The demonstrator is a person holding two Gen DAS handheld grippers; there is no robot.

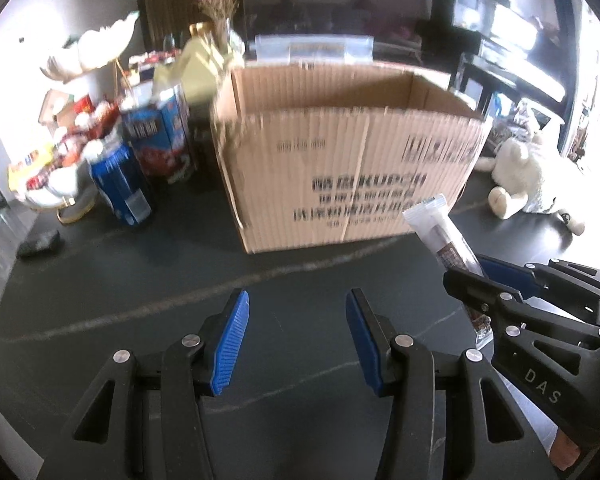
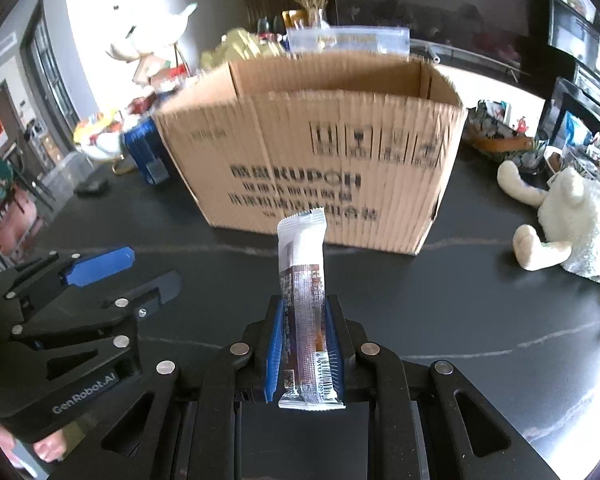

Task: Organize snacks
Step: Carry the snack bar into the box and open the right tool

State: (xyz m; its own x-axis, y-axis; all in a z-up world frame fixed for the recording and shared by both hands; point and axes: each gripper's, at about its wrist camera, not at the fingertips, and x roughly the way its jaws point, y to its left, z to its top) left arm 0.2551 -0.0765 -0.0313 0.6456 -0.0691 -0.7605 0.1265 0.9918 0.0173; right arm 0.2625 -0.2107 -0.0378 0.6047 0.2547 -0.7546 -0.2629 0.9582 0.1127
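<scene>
An open cardboard box [image 1: 340, 168] stands on the dark table; it also shows in the right wrist view [image 2: 320, 160]. My right gripper [image 2: 305, 308] is shut on a white and brown snack bar [image 2: 302, 280], held upright a little in front of the box. The bar [image 1: 440, 232] and right gripper [image 1: 480, 280] also show at the right of the left wrist view. My left gripper [image 1: 298, 304] is open and empty above the table, in front of the box; it shows at the left of the right wrist view [image 2: 124, 268].
Blue snack cans [image 1: 120, 184] and a blue carton [image 1: 160, 136] stand left of the box, with a heap of snacks [image 1: 64, 148] behind. A white plush toy [image 2: 572, 224] lies on the right. A small dark object [image 1: 40, 244] lies at far left.
</scene>
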